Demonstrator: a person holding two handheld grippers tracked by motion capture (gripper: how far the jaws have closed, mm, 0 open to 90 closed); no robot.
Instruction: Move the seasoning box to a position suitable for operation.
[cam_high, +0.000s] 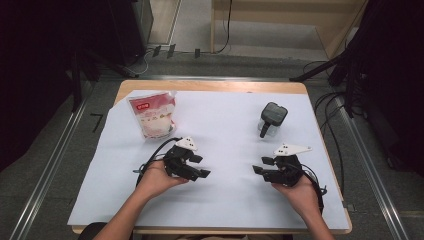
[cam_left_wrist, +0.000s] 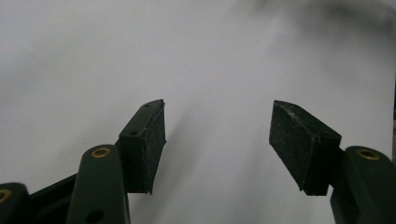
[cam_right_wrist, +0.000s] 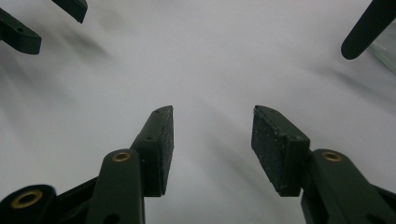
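- Left gripper and right gripper hover with jaws apart, holding nothing
- Pouch stands far-left on the white sheet (soft, likely slippery): grip its top edge
- Lidded jar far-right, rigid

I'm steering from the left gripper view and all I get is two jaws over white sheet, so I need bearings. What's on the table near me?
Observer: A red and white pouch lies on the white sheet, just beyond the left gripper, apart from it.
Operator: Anything on the other side?
Observer: A clear container with a black lid stands beyond the right gripper, also untouched.
Operator: Is the right gripper holding something?
Observer: No, its jaws are open with only bare sheet between them, as the right gripper view shows.
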